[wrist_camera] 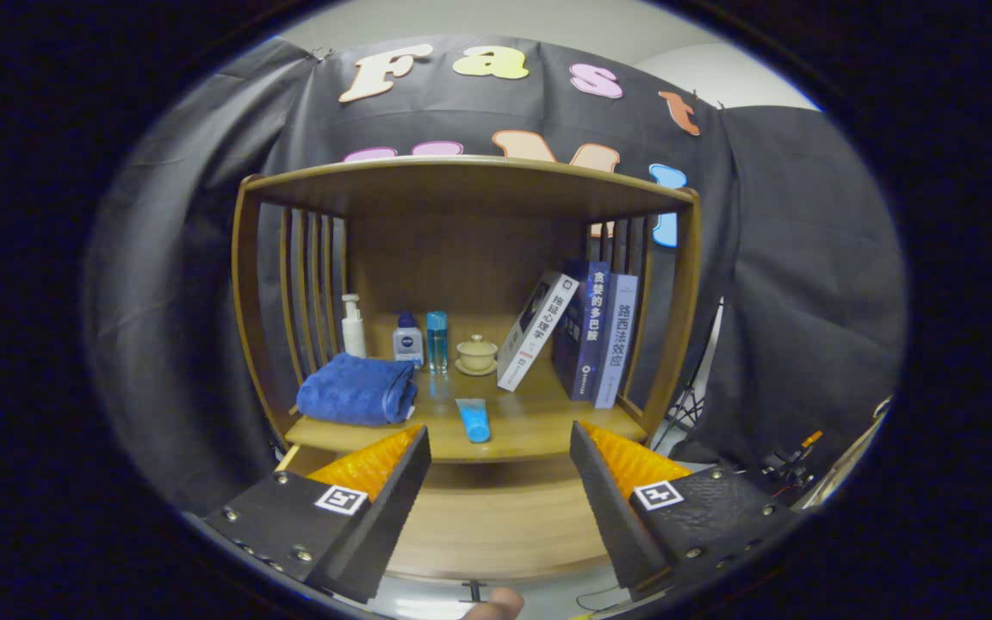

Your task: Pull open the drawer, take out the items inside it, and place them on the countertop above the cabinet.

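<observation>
In the gripper view, the gripper [500, 482] is held wide open with nothing between its fingers, in front of a wooden cabinet [246, 284]. On the counter [539, 422] a blue tube [474, 419] is seen lying flat, just beyond the fingers and near the front edge. Its long axis runs near to far, leaning slightly to the left at the far end; which end carries the cap cannot be told. A folded blue towel [356, 392] lies at the left. Behind stand a pump bottle [352, 325], a small white bottle [408, 338], a slim blue bottle [437, 341] and a lidded cup [477, 354]. Books [586, 331] are stood at the right, one of them leaning.

Below the counter a broad wooden surface [496, 517] is seen between the fingers; whether it is a pulled-out drawer cannot be told, and no items are made out on it. The tube is judged possibly already placed, so the task may be well advanced or nearly finished.
</observation>
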`<action>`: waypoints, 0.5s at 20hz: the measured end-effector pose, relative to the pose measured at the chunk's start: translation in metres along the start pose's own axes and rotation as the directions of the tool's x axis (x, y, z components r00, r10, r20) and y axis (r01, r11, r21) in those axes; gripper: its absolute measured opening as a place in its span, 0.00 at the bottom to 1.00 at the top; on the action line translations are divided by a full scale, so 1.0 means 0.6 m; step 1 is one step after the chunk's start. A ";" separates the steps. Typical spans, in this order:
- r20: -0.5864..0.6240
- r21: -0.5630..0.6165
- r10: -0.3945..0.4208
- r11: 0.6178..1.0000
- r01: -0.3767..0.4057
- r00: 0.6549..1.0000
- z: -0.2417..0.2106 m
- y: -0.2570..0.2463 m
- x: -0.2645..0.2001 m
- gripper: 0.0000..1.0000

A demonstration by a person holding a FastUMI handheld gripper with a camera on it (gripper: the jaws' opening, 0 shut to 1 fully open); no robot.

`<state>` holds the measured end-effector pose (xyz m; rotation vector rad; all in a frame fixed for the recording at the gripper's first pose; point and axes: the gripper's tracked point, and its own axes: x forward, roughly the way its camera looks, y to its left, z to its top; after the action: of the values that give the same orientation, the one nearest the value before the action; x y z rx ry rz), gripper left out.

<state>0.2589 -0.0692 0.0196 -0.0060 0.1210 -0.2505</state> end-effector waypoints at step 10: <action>0.011 0.010 0.034 0.999 -0.035 0.999 -0.155 0.004 -0.048 0.96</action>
<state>0.2206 -0.0590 -0.0693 0.0046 0.1093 -0.2166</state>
